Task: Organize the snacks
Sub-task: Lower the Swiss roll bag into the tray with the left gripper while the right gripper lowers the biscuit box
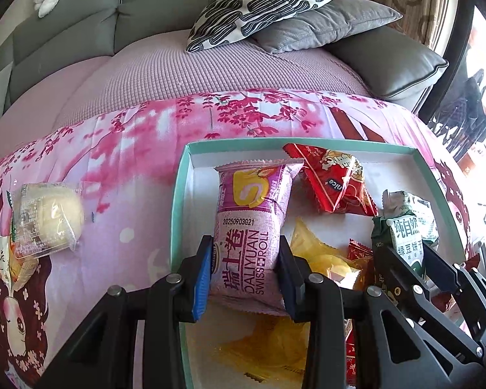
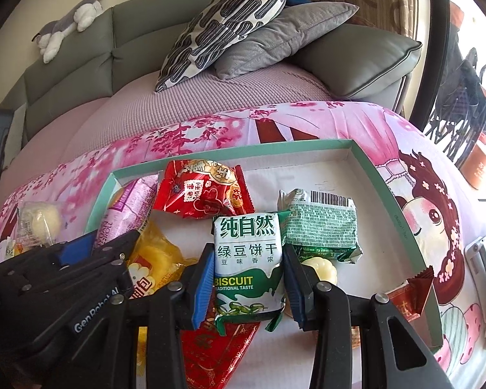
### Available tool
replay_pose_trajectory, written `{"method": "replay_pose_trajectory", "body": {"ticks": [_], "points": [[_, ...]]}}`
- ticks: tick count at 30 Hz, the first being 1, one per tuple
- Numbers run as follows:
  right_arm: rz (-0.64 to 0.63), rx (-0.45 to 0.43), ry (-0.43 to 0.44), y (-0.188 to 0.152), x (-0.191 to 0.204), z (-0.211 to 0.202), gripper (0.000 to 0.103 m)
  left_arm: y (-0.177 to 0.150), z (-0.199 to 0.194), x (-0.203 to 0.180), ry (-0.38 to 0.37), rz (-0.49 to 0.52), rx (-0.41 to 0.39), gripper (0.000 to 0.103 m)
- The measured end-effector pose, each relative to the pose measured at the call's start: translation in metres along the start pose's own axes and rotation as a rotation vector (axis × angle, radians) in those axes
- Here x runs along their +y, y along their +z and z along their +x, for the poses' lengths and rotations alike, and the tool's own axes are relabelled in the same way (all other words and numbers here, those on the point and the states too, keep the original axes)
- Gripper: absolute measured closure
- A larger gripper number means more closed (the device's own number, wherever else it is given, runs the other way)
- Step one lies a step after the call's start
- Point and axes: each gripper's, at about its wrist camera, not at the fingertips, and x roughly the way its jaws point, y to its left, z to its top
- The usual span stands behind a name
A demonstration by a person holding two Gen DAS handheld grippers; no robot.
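A shallow white box with a teal rim [image 1: 177, 201] [image 2: 401, 214] lies on the pink cloth and holds several snack packs. My left gripper [image 1: 247, 253] is shut on a pink Swiss roll pack [image 1: 252, 227] [image 2: 126, 214], held over the box's left side. My right gripper [image 2: 248, 265] [image 1: 401, 253] is shut on a green and white biscuit pack [image 2: 248, 259] [image 1: 405, 236] over the box's middle. Inside also lie a red pack [image 1: 337, 181] [image 2: 204, 191], a yellow pack [image 1: 320, 253] [image 2: 155, 256] and a second green biscuit pack [image 2: 320, 227].
Two clear-wrapped pastries [image 1: 45, 220] [image 2: 39, 223] lie on the cloth left of the box. A small red pack [image 2: 414, 295] leans on the box's right rim. Behind is a sofa [image 1: 210, 74] with a patterned pillow [image 1: 269, 3] and grey cushions.
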Motion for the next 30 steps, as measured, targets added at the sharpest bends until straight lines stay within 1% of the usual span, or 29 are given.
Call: {"method": "replay_pose_trajectory", "body": {"ticks": [7,10,12,14,19,21,30], "points": [[0.012,0.004,0.005,0.001,-0.003,-0.001,0.06,0.0,-0.007,-0.001,-0.011,-0.016,0.002,0.061],[0.013,-0.002,0.003,0.002,-0.005,-0.004,0.06,-0.002,-0.011,-0.002,-0.01,-0.017,-0.001,0.058],[0.011,-0.008,0.0,0.003,-0.005,-0.006,0.06,-0.002,-0.014,-0.001,-0.007,-0.023,-0.003,0.053],[0.008,-0.012,-0.006,0.003,-0.005,-0.008,0.057,-0.003,-0.017,0.0,-0.005,-0.03,-0.003,0.052],[-0.005,-0.029,-0.045,0.005,-0.006,-0.013,0.045,-0.004,-0.024,0.002,-0.003,-0.034,-0.013,0.048],[-0.005,-0.032,-0.054,0.005,-0.008,-0.015,0.043,-0.005,-0.027,0.002,-0.005,-0.035,-0.018,0.044],[0.009,-0.048,-0.049,0.004,-0.011,-0.022,0.043,-0.01,-0.046,0.008,-0.002,-0.043,-0.047,0.044]]}}
